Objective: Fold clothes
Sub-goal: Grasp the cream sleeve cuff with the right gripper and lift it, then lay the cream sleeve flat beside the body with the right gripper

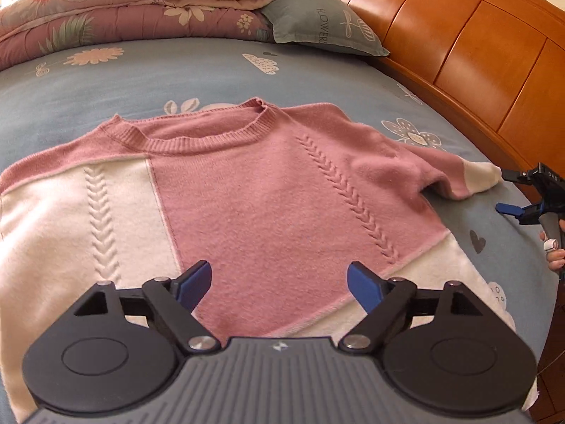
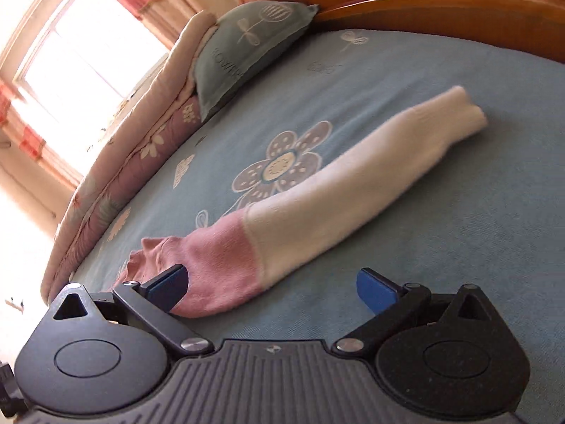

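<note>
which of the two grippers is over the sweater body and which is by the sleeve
The left gripper hangs open over the sweater body; the right gripper, also open, is by the sleeve.

Fuzzy knitted sweater (image 1: 268,190); matt cloth bedsheet (image 1: 176,74); glossy wooden headboard (image 1: 459,35).

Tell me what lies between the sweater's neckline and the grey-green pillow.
Only bare blue bedsheet with printed flowers and clouds lies between the sweater neckline and the pillow; the left wrist view shows it.
</note>
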The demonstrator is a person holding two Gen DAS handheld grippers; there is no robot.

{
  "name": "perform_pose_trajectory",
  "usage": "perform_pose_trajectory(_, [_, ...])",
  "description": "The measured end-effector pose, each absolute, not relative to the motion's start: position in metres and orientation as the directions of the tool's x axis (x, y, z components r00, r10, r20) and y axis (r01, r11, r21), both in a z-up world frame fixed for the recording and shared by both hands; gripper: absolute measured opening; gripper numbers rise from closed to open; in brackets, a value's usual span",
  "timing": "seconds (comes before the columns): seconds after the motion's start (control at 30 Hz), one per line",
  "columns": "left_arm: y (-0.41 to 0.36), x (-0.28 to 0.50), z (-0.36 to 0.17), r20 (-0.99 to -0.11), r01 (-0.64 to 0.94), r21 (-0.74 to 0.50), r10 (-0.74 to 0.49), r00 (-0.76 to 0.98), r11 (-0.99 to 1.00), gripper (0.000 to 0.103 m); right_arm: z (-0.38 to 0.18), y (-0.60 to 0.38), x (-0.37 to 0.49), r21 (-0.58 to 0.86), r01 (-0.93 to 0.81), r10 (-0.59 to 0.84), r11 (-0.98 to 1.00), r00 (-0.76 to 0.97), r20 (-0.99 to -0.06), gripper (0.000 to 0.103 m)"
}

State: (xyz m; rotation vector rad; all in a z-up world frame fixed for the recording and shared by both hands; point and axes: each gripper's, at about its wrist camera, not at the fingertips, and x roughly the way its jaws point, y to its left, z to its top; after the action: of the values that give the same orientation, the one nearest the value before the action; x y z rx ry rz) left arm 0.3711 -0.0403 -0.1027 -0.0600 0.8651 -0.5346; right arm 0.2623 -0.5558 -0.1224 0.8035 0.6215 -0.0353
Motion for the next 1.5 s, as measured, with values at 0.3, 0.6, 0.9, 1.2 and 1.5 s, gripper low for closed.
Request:
perform_pose_trajectory(0.3, [-0.058,0.358,-0.117,-0.702,0.334,-0.284,-0.432,0.566,0.899,0.095,-0.142,-0.601,0.287,0.733,0.277,0.09,0.621,0.905,-0.417,0.103])
perform_pose_trajectory(0.6, [-0.054,0.358,-0.119,-0.691,0.337,-0.307,-0.452,0.565,0.89,0.097,-0.16,-0.644,0.271,0.883,0.136,0.086,0.449,0.977,-0.194,0.102])
perform_pose_trajectory(0.9, [-0.062,0.355,-0.122,-0.69,0.352,-0.27,-0.435,0.578,0.896,0.102,-0.147,-0.637,0.295,0.829,0.232,0.133,0.51,0.93,-0.342,0.1])
perform_pose_trajectory(1.2, [-0.059,0.356,-0.121,-0.689,0.348,-0.287,-0.445,0.572,0.892,0.102,-0.152,-0.648,0.312,0.758,0.405,0.028,0.511,0.874,-0.486,0.027])
perform_pose_trajectory(1.5, [-0.057,0.356,-0.12,-0.685,0.331,-0.308,-0.449,0.574,0.892,0.102,-0.111,-0.651,0.278,0.627,0.457,-0.213,0.631,0.879,-0.427,0.025])
